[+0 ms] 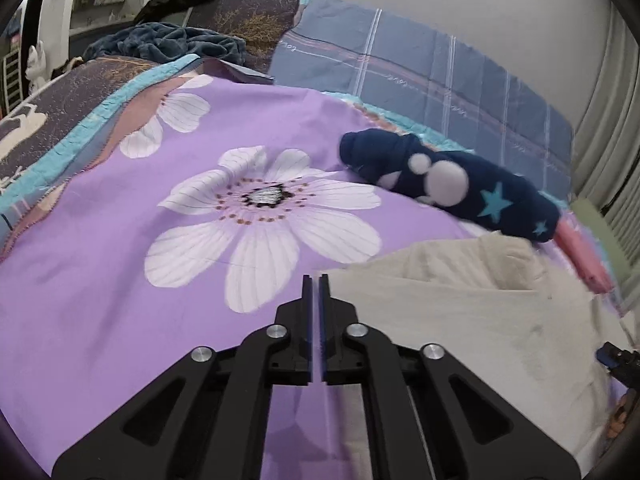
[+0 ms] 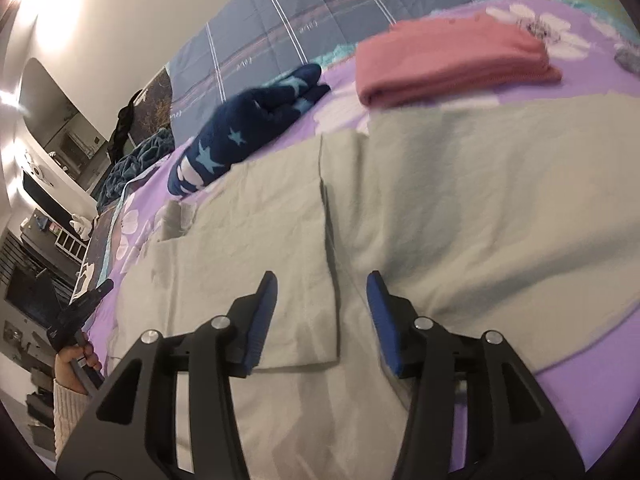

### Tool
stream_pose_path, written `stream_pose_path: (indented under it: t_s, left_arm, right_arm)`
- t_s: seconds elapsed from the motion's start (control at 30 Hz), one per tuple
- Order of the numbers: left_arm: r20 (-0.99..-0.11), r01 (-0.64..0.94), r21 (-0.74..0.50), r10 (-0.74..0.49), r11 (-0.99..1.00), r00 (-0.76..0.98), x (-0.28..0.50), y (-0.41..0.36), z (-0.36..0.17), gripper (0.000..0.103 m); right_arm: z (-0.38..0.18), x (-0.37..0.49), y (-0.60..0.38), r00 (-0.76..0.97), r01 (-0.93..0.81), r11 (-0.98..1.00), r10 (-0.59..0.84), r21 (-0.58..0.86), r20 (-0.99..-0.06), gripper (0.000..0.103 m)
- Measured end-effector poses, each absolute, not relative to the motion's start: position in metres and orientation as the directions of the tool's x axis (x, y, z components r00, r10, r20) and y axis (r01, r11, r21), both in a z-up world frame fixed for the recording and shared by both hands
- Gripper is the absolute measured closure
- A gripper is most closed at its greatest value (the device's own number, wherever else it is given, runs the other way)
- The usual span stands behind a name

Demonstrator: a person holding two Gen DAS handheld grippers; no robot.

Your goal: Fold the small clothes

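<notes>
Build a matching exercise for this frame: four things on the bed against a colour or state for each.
Things:
1. folded garment
2. star-patterned garment
3. left gripper
4. right gripper

States:
A. jaws apart over the beige garment
B. navy, bunched up
C. pink, in a neat stack
D. jaws nearly closed, nothing between them

Pairs: 1-C, 2-B, 3-D, 4-A
</notes>
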State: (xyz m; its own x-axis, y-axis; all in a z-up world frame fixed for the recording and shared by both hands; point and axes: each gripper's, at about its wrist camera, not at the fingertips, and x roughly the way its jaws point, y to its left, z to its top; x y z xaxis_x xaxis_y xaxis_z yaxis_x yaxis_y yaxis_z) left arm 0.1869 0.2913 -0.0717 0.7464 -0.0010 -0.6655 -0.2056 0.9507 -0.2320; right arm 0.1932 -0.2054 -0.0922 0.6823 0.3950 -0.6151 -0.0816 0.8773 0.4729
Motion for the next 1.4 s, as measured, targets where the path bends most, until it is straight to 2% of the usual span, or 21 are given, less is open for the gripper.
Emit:
stream_pose_path:
  t_s: [0.07,0.1,0.23,0.33,0.47,0.53,0.63,0.77,0.87,1.0,1.07,1.1,1.2,1.27,1.4]
  left_arm:
    - [-0.671,-0.188,-0.176,0.022,0.966,0.741,0.182,0.279,-0.067,0.043]
    - [-0.670,-0.185,-0.145,0.041,0.972,0.741,0.179,0.274,-0.066,0.039]
    - [-0.720,-0.154,-0.107,0.030,0.982,0.694,0.174,0.267,-0.084,0.039]
    - [-0.741,-0.187,-0.213,-0.034,0.959,0.671,0.168,0.286,-0.099,0.039]
    - [-0.697,-0.137,-0.410,-0.213,0.902,0.684,0.160,0.302,-0.102,0.039]
    - [-0.690,-0.080,-0.442,-0.282,0.893,0.667,0.159,0.296,-0.105,0.039]
    - [-0.685,-0.029,-0.443,-0.318,0.896,0.655,0.154,0.284,-0.105,0.039]
    - [-0.688,-0.018,-0.432,-0.317,0.902,0.653,0.148,0.279,-0.104,0.039]
    - [-0.700,-0.032,-0.407,-0.289,0.913,0.653,0.152,0.277,-0.103,0.039]
    - [-0.714,-0.060,-0.375,-0.247,0.925,0.655,0.159,0.275,-0.100,0.038]
    - [-0.718,-0.066,-0.366,-0.237,0.928,0.654,0.162,0.274,-0.100,0.035]
    - [-0.719,-0.068,-0.364,-0.234,0.929,0.654,0.163,0.274,-0.100,0.035]
    - [-0.719,-0.072,-0.357,-0.225,0.931,0.658,0.163,0.275,-0.098,0.027]
    - [-0.719,-0.077,-0.354,-0.218,0.932,0.659,0.163,0.277,-0.098,0.023]
    - [-0.712,-0.088,-0.378,-0.229,0.922,0.663,0.166,0.280,-0.099,0.022]
  right_arm:
    - [-0.083,0.191,-0.201,0.692,-0.111,0.891,0.388,0.441,-0.609,0.055]
    - [-0.081,0.190,-0.199,0.695,-0.119,0.896,0.383,0.428,-0.609,0.055]
    - [-0.081,0.194,-0.195,0.685,-0.142,0.896,0.396,0.421,-0.612,0.055]
    - [-0.091,0.198,-0.196,0.667,-0.123,0.888,0.404,0.442,-0.626,0.055]
    - [-0.112,0.201,-0.202,0.646,-0.102,0.872,0.424,0.478,-0.635,0.055]
    - [-0.113,0.199,-0.202,0.654,-0.112,0.872,0.426,0.476,-0.626,0.055]
    - [-0.110,0.198,-0.199,0.652,-0.109,0.879,0.415,0.464,-0.635,0.055]
    - [-0.104,0.198,-0.196,0.616,-0.156,0.843,0.490,0.514,-0.617,0.054]
    - [-0.102,0.212,-0.190,0.595,-0.120,0.865,0.455,0.487,-0.663,0.054]
    - [-0.102,0.239,-0.185,0.600,-0.097,0.873,0.435,0.478,-0.671,0.052]
    - [-0.103,0.251,-0.178,0.599,-0.100,0.896,0.402,0.434,-0.693,0.071]
    - [-0.100,0.251,-0.176,0.607,-0.089,0.913,0.366,0.397,-0.706,0.100]
    - [-0.074,0.232,-0.195,0.656,-0.138,0.850,0.463,0.509,-0.596,0.101]
    - [-0.059,0.221,-0.210,0.705,-0.143,0.851,0.447,0.506,-0.551,0.101]
    - [-0.064,0.226,-0.224,0.684,-0.118,0.880,0.407,0.459,-0.605,0.101]
